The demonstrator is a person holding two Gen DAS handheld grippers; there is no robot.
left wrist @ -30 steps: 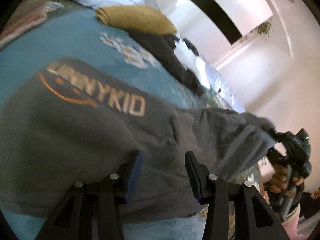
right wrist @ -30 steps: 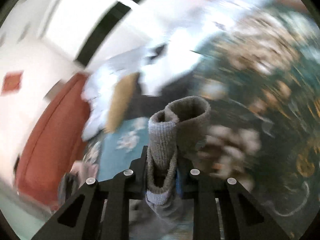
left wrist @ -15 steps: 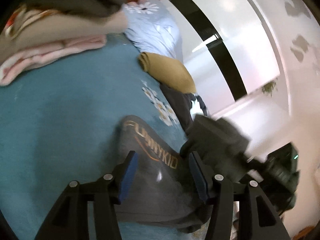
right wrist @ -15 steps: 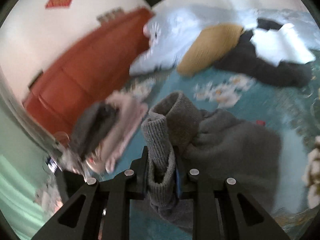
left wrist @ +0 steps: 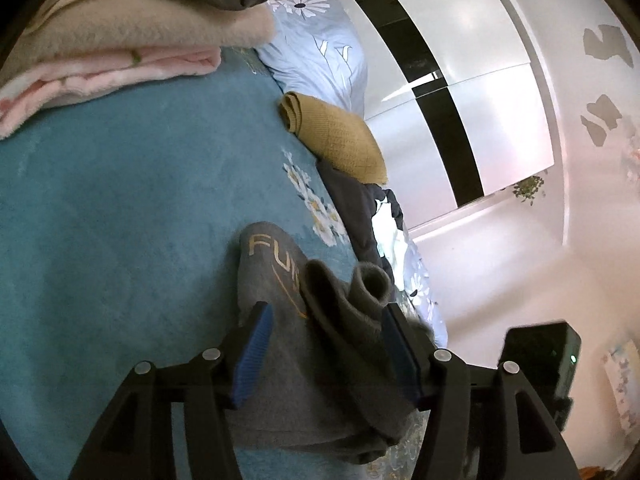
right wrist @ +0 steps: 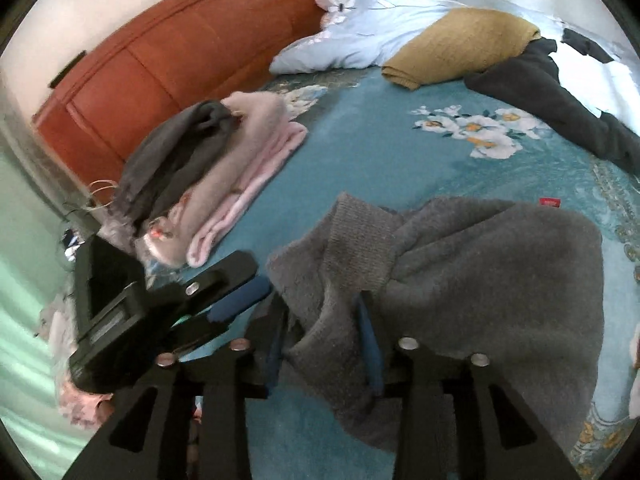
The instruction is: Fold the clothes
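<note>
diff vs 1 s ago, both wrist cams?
The right tongs carried the ribbed sleeve cuff across the grey fleece sweatshirt, then opened and let it go; it now lies folded over the body. The left tongs stayed open over the sweatshirt. The folded pink-and-grey pile is unchanged.

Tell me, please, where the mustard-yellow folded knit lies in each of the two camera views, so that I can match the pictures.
Left wrist view: the mustard-yellow knit is above centre, between the pale blue pillow and a dark garment.
Right wrist view: the knit is at upper right, again lying against the pillow, with the dark garment to its right.
Shared landmark: the white flower print on the teal bedspread.
</note>
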